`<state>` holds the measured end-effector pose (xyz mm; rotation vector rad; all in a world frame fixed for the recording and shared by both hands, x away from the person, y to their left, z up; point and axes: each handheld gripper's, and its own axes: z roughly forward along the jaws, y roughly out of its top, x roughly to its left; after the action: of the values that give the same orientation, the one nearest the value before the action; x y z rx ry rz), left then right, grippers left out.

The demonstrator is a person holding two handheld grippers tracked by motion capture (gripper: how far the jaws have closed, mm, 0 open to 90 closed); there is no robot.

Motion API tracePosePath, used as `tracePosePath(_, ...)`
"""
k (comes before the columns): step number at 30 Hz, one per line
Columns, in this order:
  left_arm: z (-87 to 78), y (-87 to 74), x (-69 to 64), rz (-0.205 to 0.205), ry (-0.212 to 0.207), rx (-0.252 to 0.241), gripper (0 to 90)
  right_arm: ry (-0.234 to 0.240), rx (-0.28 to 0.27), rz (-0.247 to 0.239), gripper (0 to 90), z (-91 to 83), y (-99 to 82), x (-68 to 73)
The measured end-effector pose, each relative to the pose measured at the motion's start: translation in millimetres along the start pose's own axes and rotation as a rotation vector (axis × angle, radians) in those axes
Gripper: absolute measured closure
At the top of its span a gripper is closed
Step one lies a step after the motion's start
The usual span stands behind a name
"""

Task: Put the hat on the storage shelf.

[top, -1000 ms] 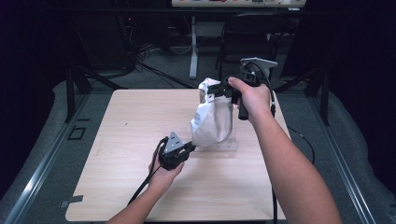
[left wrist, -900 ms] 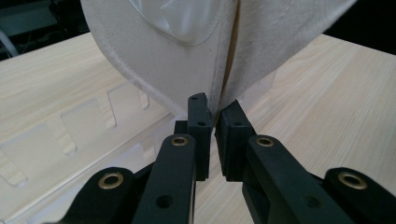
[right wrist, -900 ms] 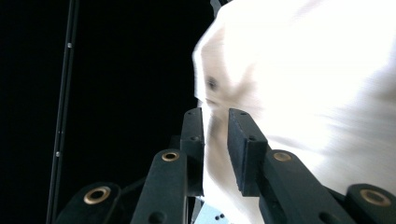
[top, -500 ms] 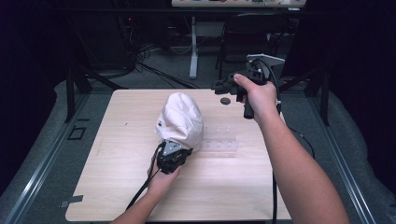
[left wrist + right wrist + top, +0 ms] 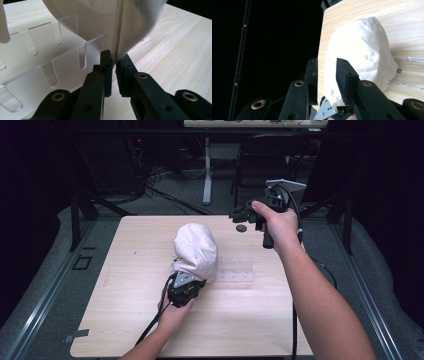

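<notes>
Cream cloth, a bag point(image 5: 196, 251) puffed into a rounded dome, sits near the middle of the light wooden table point(image 5: 125, 320), draped partly over a clear acrylic rack point(image 5: 239, 274) whose slotted walls lie flat beside it toward the right. At the dome's near edge the left gripper point(image 5: 187, 279) rests low on the tabletop, the person's left hand point(image 5: 173, 312) wrapped around its body. In the left gripper view its two black jaws are drawn almost together and pinch the seamed hem of the bag point(image 5: 120, 37) between their pads, with the slotted rack point(image 5: 45, 62) just to the left of them. The right gripper point(image 5: 239, 213) is held up in the air over the far right part of the table, well apart from the cloth, gripped by the right hand point(image 5: 277, 222). Its jaws stand partly apart with nothing between them and have just been opening; in the right gripper view they look down on the bag point(image 5: 362, 55) from above. A small dark round object point(image 5: 241, 228) lies on the table under that gripper.
</notes>
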<state>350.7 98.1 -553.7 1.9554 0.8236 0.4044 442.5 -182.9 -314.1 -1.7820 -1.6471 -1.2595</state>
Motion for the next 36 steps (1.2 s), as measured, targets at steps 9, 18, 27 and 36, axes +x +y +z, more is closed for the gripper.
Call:
tracePosePath(9,-5.0,-10.8,-4.1,-0.028,0.075,0.052,59.7,-0.043,-0.018,-0.010,71.0,-7.1,-0.3,-6.1)
tracePosePath(18,-19.7,-26.3,-10.7,0.003,0.055,0.119,53.8,-0.111,-0.021,-0.047,69.7,-16.0,-6.4,-12.6)
tracePosePath(27,-50.7,-41.1,-0.2,-0.018,0.043,0.170,52.4,-0.179,-0.015,-0.090,68.9,-23.6,-17.6,-17.0)
tracePosePath(36,-81.8,-45.8,20.4,-0.049,0.077,0.161,50.2,-0.193,0.002,-0.119,67.0,-28.3,-28.3,-18.2)
